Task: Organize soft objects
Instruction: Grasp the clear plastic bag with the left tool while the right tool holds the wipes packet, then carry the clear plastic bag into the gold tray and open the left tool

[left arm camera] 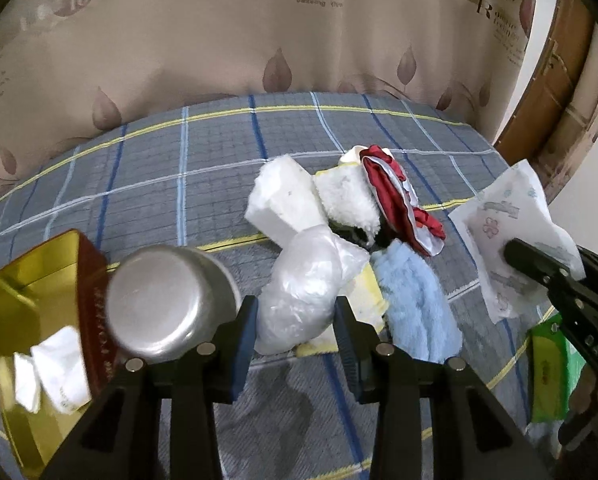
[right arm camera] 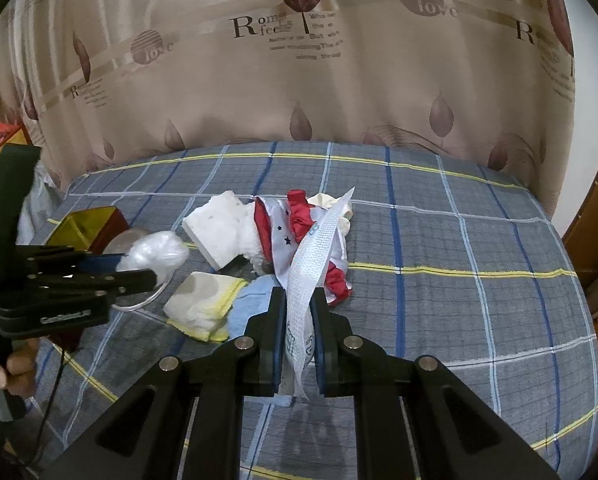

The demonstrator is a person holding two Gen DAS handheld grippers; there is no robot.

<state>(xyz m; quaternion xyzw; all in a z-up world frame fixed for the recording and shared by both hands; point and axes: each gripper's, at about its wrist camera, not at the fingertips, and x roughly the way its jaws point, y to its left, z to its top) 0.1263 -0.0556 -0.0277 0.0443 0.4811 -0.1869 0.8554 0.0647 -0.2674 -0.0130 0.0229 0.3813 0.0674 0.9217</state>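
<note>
While the bed (right arm camera: 459,240) lies bare toward its right edge, the left gripper (left arm camera: 295,336) grasps a plastic bag (left arm camera: 303,280) between its fingers and the right gripper (right arm camera: 299,344) pinches a printed sheet (right arm camera: 315,256).

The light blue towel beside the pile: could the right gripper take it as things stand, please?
Probably not yet: the right gripper is shut on a printed white sheet. The light blue towel itself lies uncovered on the bed.

Curtain (right arm camera: 339,92): "love", "Rom… feel…"; smaller print unreadable.
</note>
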